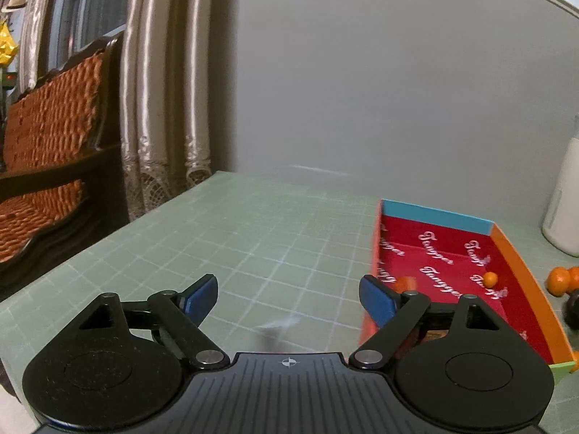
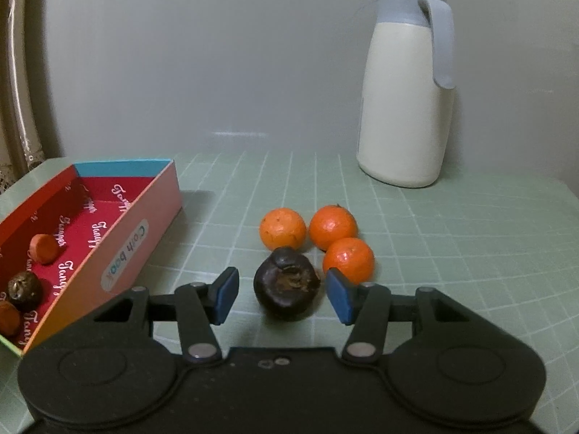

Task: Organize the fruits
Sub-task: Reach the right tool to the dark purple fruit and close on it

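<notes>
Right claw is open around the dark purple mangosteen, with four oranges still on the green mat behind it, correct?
Not quite: the right wrist view shows three round oranges, not four. The rest holds: the right claw is open around the dark purple mangosteen on the green grid mat.

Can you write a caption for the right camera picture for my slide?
Open right gripper straddles a dark fruit beside three oranges.

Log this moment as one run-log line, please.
right gripper: open, straddling dark fruit | left gripper: open, empty | box: holds fruit | oranges: three on mat
</notes>
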